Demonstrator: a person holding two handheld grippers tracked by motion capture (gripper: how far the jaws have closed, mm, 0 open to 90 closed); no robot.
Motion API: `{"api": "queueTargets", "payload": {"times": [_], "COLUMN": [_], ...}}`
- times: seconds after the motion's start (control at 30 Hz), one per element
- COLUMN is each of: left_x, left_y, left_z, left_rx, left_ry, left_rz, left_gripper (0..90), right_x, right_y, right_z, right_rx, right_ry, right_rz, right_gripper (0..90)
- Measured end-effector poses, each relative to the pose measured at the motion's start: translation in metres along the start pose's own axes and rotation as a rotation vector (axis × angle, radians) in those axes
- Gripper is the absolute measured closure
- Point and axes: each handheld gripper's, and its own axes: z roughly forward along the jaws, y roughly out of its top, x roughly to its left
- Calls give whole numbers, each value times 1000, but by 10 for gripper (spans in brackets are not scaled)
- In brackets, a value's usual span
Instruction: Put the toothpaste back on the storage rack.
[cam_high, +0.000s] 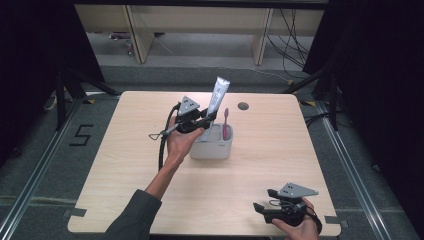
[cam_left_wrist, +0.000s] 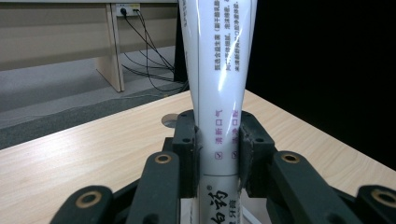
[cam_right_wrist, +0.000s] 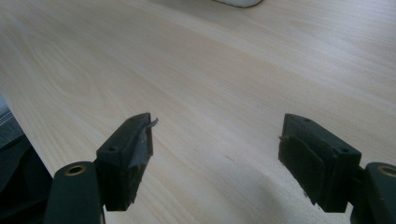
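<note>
A round grommet hole (cam_high: 243, 106) in the wooden table (cam_high: 280, 150) (cables (cam_high: 292, 42) trail behind).

high view: overhead, faced forward and down across the whole worktop (cam_high: 260, 165). left gripper view: close along its jaws toward the far edge. right gripper view: low, near bare worktop. shared: worktop surface.

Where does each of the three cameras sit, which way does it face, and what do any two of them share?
High view: above the person's side, facing forward and down on the table; both forearms and the left gripper and right gripper show.
Left gripper view: rides the left gripper, looking along its jaws, clamped on the toothpaste tube.
Right gripper view: rides the right gripper, looking over bare tabletop between open jaws.
Shared: the high and left gripper views both show the tube and the table's round hole.
</note>
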Motion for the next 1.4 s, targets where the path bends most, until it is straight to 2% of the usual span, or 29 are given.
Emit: {"api": "queueTargets", "payload": {"times": [0.07, 0.1, 0.23, 0.27, 0.3, 0.4, 0.5, 0.77, 1.13, 1.4], "left_x": [0, 0, 3, 3, 4, 5, 6, 7, 5, 10], "left_y": [0, -1, -3, -3, -4, -6, -9, -15, -21, -30], "left_z": [2, 2, 5, 6, 6, 8, 10, 17, 23, 25], "left_rx": [-1, -1, -7, -5, -8, -15, -12, -9, 5, 21], "left_ry": [0, 4, 13, 16, 20, 25, 28, 34, 27, 36], "left_rz": [3, 4, 4, 5, 3, -3, 0, -6, 8, -9], "left_gripper": [716, 716, 716, 715, 715, 715, 714, 713, 709, 707], "right_x": [0, 0, 2, 0, 1, 1, 0, 1, 1, 1], "right_y": [1, 0, 0, 0, 0, 0, 0, 0, 0, -1], "right_z": [-2, 1, 0, 1, 1, 1, 0, 0, 1, 2], "right_rx": [20, 1, 17, 6, 6, 7, 7, 6, 2, 1], "right_ry": [-13, 3, 18, 12, 30, 27, -3, 0, 5, 7], "right_rz": [0, 2, 32, 4, 19, 17, -4, -4, -3, -2], "right_gripper": [266, 266, 266, 266, 266, 266, 266, 266, 266, 266]}}
